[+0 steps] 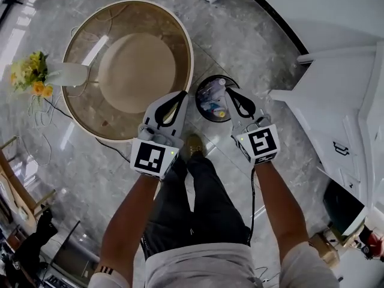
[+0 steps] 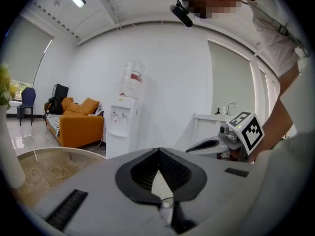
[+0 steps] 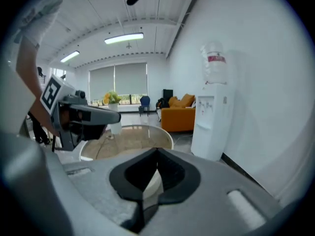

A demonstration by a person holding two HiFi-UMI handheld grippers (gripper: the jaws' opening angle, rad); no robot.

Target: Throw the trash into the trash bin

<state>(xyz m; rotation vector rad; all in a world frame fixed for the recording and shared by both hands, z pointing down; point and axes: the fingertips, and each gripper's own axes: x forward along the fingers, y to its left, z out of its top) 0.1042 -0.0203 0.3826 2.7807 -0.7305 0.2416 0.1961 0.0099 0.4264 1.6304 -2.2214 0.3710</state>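
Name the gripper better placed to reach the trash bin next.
Right, probably: the right gripper overlaps the trash bin, the left gripper the table edge. Both are shut, empty.

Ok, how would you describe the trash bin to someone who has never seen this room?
Find the large round glass table in the head view. Just off its right edge, on the floor, stands the trash bin. It is the only small, dark, round open container there, with rubbish inside.
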